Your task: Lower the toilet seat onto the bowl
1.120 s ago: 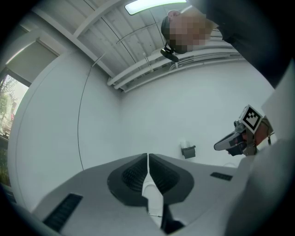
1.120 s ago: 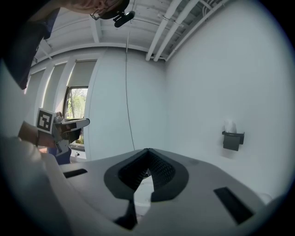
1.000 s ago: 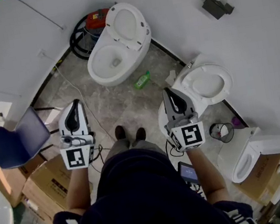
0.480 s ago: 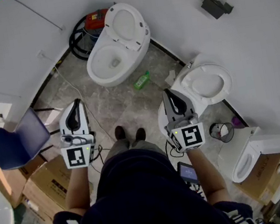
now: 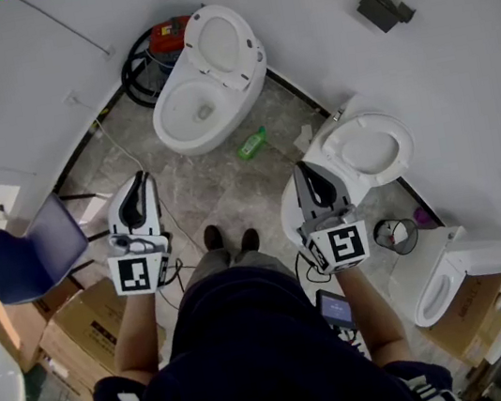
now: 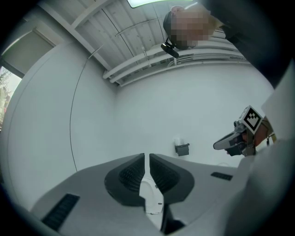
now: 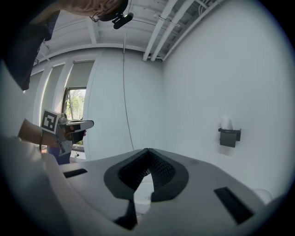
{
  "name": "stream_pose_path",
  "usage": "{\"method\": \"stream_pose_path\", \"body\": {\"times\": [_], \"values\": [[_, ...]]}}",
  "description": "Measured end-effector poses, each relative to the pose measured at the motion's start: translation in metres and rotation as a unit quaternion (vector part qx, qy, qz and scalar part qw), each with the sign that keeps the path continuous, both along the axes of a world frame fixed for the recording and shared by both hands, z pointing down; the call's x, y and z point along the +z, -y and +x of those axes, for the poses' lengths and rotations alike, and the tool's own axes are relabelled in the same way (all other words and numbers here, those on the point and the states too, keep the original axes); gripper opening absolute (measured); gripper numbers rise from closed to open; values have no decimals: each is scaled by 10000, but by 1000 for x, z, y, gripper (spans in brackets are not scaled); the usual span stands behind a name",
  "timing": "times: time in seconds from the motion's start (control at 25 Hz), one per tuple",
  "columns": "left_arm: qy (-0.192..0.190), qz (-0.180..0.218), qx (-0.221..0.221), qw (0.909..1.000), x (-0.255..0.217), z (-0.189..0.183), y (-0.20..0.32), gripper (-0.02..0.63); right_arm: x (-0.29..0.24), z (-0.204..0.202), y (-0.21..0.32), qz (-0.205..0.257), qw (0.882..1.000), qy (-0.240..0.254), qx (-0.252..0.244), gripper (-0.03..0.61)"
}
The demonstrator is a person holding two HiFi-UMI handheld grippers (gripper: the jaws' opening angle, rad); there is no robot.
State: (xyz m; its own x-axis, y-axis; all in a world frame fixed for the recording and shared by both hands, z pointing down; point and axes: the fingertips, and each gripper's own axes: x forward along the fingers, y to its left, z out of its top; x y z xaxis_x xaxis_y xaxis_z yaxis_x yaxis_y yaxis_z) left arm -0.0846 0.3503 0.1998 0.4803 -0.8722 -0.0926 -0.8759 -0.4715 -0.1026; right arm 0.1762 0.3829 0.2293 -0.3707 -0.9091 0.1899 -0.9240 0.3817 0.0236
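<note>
A white toilet stands at the far wall with its seat and lid [image 5: 224, 42] raised and its bowl [image 5: 190, 114] uncovered. A second white toilet [image 5: 367, 147] is on the right, its seat also tipped up; its bowl lies partly behind my right gripper [image 5: 308, 174]. That gripper is shut and holds nothing, as the right gripper view [image 7: 147, 151] confirms. My left gripper [image 5: 140, 187] hangs over the floor, well short of the far toilet, shut and holding nothing [image 6: 147, 156]. Both point toward the far wall.
A blue chair [image 5: 35, 250] and cardboard boxes [image 5: 82, 328] stand at the left. A red machine with black hoses [image 5: 168, 35] sits behind the far toilet, a green bottle [image 5: 253, 143] lies on the floor. A small bin [image 5: 396, 237] and a third toilet [image 5: 452, 270] are at the right.
The head view has drifted slightly. Both grippers keep nearly the same place and stay shut.
</note>
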Motion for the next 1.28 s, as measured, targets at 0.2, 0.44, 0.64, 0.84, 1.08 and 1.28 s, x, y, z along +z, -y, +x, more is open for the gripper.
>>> {"method": "stream_pose_path", "body": {"times": [0.2,0.44,0.64,0.84,1.08,1.28], "values": [[18,-79,-7,10000,2,4,2,72,3,3,-1,-51,10000,-7,-15,18],[56,-220,55,9997,8,6,7,127,6,7,-2,-80,10000,4,-36,18],[102,-257,115,9996,7,21,19,179,9,22,-4,-107,9999,64,-52,18],[111,-223,218,9995,7,46,31,211,16,42,-7,-167,9997,110,-121,18],[106,-392,301,9987,15,72,43,274,23,58,-12,-246,9994,118,-213,18],[25,-472,361,9982,18,81,59,313,28,64,-6,-277,9993,117,-214,18]]}}
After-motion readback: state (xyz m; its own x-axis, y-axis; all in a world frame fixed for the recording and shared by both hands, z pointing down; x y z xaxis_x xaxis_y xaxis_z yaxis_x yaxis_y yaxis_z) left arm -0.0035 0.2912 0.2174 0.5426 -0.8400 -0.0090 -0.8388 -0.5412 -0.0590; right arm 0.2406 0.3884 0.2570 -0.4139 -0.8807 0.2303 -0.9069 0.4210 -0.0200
